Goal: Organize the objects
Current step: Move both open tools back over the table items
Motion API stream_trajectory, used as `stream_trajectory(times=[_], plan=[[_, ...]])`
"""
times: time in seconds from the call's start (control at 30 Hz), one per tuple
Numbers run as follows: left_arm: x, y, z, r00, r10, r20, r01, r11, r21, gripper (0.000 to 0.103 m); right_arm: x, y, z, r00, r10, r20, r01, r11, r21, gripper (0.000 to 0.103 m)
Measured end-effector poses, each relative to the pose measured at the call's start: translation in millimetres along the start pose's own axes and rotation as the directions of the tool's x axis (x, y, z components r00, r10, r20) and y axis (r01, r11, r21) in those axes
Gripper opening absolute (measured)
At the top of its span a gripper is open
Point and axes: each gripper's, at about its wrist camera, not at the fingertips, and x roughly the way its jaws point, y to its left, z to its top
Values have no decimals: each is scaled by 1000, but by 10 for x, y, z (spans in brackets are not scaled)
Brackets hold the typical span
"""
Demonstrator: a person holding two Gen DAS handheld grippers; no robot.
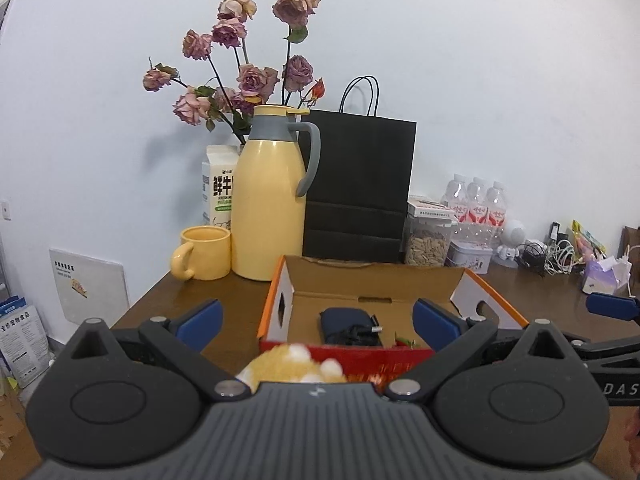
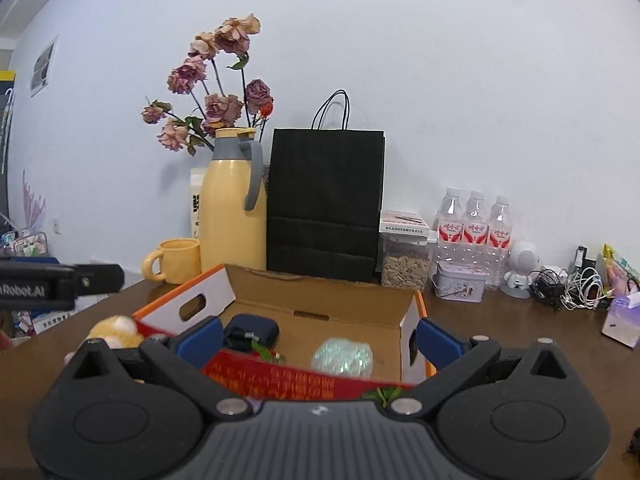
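Observation:
An open cardboard box (image 1: 340, 280) with orange and red sides stands on the brown table; it also shows in the right wrist view (image 2: 320, 300). Inside lie a dark blue pouch (image 1: 344, 326) (image 2: 252, 330) with a black plug, a red and green item (image 1: 404, 340), and a shiny pale green ball (image 2: 342, 356). A yellow plush toy with white spots (image 1: 296, 364) (image 2: 116, 330) sits in front of the box's near left corner. My left gripper (image 1: 316, 320) is open, just above the plush. My right gripper (image 2: 318, 338) is open at the box's near wall.
Behind the box stand a yellow mug (image 1: 202, 254), a yellow thermos jug (image 1: 270, 196) with dried roses, a milk carton (image 1: 218, 188), a black paper bag (image 1: 358, 188), a seed jar (image 1: 426, 240), a tin (image 1: 468, 256), water bottles (image 1: 476, 200), cables (image 1: 556, 256) and tissues (image 1: 604, 276).

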Motion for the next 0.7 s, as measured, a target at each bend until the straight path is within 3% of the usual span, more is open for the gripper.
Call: stream_trajectory(times=[0.47,0.7], plan=[[-421,170,-478,994,18,-104,-13,999,48,103,-626,13,-467,996,2,-93,-4,1000,-18,103],[-471,198,-844,980,-15,-197,29,997,69,103,-736,25,-724,988,5,-153,-6,1000,-8,103]])
